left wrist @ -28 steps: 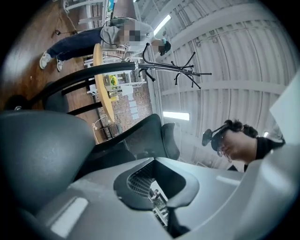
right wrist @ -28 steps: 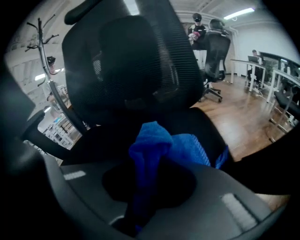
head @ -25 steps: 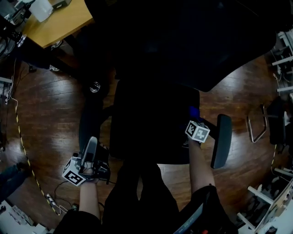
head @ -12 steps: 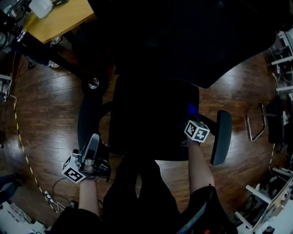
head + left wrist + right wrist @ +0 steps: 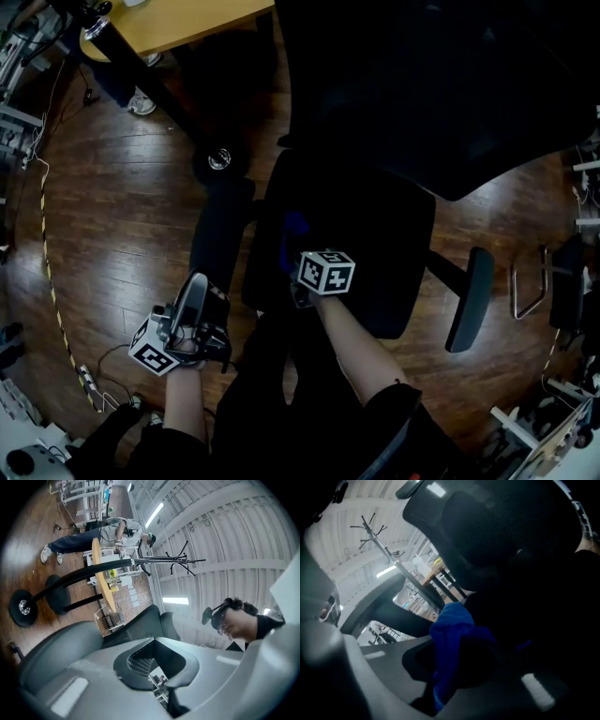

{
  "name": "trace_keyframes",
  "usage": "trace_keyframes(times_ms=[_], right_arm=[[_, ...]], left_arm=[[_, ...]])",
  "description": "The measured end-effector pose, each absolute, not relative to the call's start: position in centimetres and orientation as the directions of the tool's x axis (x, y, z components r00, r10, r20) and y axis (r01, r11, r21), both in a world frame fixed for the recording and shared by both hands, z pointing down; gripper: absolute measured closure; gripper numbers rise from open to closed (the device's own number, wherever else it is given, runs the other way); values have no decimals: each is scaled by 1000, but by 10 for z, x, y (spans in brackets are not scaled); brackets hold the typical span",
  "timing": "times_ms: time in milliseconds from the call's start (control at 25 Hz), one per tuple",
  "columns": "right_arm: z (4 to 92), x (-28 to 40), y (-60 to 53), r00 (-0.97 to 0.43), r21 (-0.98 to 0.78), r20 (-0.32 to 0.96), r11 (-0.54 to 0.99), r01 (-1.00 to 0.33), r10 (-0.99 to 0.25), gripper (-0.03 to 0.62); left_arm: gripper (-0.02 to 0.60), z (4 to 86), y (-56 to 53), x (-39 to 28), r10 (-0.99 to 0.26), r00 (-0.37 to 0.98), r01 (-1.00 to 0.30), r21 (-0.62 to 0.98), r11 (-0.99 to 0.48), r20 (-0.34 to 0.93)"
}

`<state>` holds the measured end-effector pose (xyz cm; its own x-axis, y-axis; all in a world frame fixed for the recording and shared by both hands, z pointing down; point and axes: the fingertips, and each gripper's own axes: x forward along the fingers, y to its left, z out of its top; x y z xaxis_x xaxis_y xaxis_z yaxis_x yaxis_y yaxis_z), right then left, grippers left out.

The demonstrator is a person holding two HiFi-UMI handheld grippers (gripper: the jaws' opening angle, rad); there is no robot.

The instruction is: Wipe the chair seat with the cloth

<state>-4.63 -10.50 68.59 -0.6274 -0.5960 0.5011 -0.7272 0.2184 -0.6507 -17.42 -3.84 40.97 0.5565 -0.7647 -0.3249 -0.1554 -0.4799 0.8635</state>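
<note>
Pinching the crumpled blue cloth (image 5: 452, 630) in my right tongs (image 5: 440, 691), I should press it flat across the black chair seat (image 5: 375, 234); my left tongs (image 5: 171, 702) hang pressed together, empty.

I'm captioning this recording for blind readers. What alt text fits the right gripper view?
The right gripper clamps a bunched blue cloth between its jaws. A black mesh chair backrest looms above and to the right, and a coat stand shows in the bright background at upper left.

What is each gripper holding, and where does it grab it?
Right gripper pinches the blue cloth by a bunched fold; left gripper holds nothing.
</note>
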Motion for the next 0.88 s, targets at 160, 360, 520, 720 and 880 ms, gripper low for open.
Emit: trace_keyframes(times_ms=[160,360,520,720,880], right_arm=[[709,-97,-97,-657,-612,575,276,-741,-488,534],[721,-100,-92,-615,-551,596,295,-781,-516,534],[732,-63,-86,-542,-524,623,214,-825,-565,534],[746,15,-73,-421,-478,676,75,-875,-605,534],[751,95,-53,-327,-437,708,-24,-899,-625,534]], left_arm=[[581,415,-32,-188,-788,524,-171,867,-468,-323],[581,419,-28,-192,-790,523,-174,868,-465,-319],[581,425,-28,-186,-781,540,-168,870,-464,-313],[581,421,-35,-169,-745,586,-150,861,-486,-318],[581,417,-40,-141,-708,629,-126,856,-501,-321]])
